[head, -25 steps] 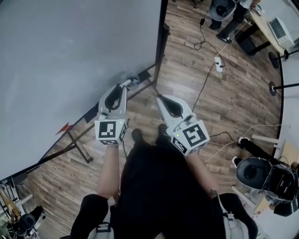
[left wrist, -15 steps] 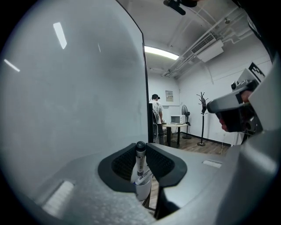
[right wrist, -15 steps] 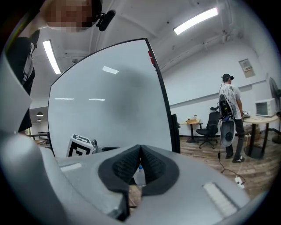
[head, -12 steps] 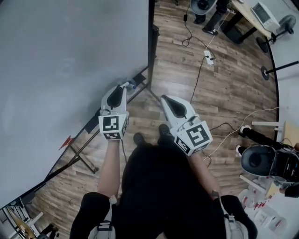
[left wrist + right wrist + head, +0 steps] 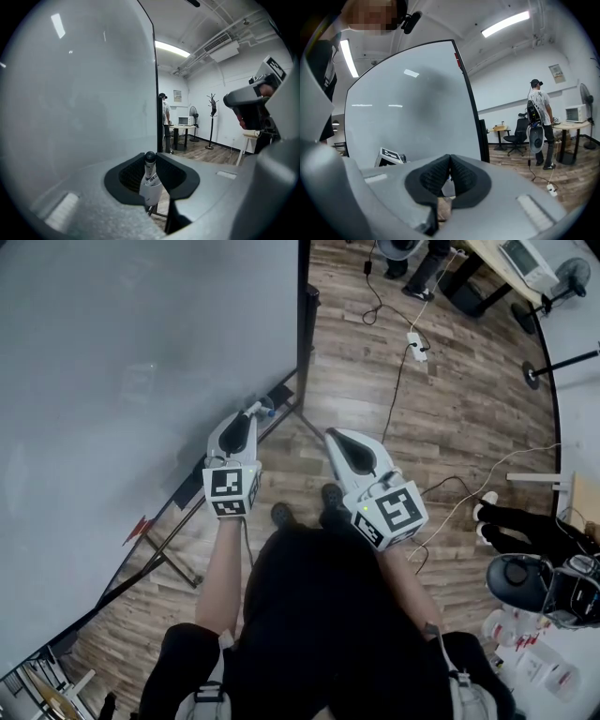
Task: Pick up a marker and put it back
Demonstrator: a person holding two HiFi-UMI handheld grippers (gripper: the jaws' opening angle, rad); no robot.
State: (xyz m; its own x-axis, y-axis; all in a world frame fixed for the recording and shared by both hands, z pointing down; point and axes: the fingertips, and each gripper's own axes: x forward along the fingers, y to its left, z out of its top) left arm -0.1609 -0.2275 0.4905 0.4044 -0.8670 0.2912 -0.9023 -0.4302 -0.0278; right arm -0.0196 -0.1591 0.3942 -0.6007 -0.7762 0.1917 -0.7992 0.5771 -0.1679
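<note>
A white marker (image 5: 151,180) with a dark end (image 5: 149,157) stands upright between the jaws of my left gripper (image 5: 150,164), which is shut on it. In the head view that gripper (image 5: 251,412) points at the lower right corner of the whiteboard (image 5: 141,362), and the marker's bluish end (image 5: 267,411) pokes out past its tips. My right gripper (image 5: 331,435) hovers over the wooden floor just right of the left one. Its ribbed pads (image 5: 459,171) meet with nothing between them.
The whiteboard's black frame and stand legs (image 5: 302,381) run between the grippers and the floor. A power strip (image 5: 413,341) with cables lies on the floor. A person (image 5: 539,124) stands at the back near a table with a microwave (image 5: 185,121). Dark equipment (image 5: 525,582) sits at the right.
Both grippers hold nearly the same pose, the left still shut on the marker. The head view has shifted slightly, and a person's feet at the right edge have moved.
</note>
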